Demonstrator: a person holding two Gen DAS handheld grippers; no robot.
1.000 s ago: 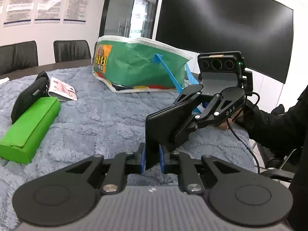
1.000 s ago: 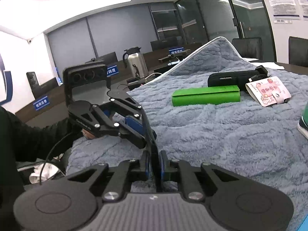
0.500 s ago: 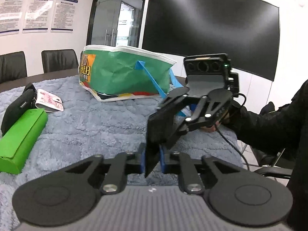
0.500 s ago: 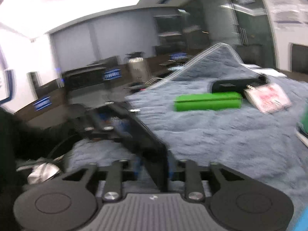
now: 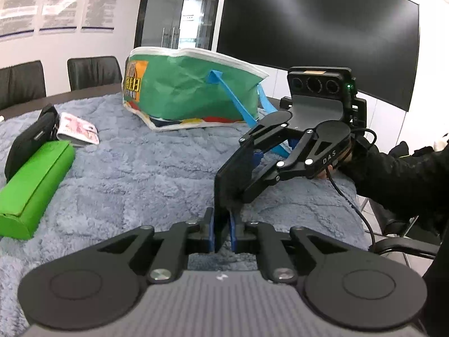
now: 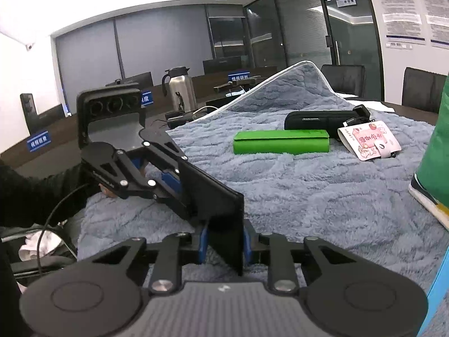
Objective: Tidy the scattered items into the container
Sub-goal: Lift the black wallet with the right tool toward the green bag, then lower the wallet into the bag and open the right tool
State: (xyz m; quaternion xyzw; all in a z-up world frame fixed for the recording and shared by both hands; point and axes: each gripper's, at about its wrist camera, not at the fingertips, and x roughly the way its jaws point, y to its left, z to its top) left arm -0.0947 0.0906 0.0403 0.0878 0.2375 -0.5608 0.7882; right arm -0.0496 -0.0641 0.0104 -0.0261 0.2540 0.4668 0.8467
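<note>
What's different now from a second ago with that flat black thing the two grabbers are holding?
The flat black case has swung broader toward the right gripper, whose jaws are closing around it. The left gripper stays clamped on it. The green case and bag have not moved.

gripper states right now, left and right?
Left gripper: shut on the black flat case.
Right gripper: jaws closing, the same case between them.

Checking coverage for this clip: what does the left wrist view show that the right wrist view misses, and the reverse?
Left wrist only: the whole green bag with its blue strap, and a big dark screen.
Right wrist only: a steel jug and blue name signs beyond the blanket.
Both: the black flat case pinched by the left gripper, the right gripper closing around it, the green case, black pouch and pink card.
</note>
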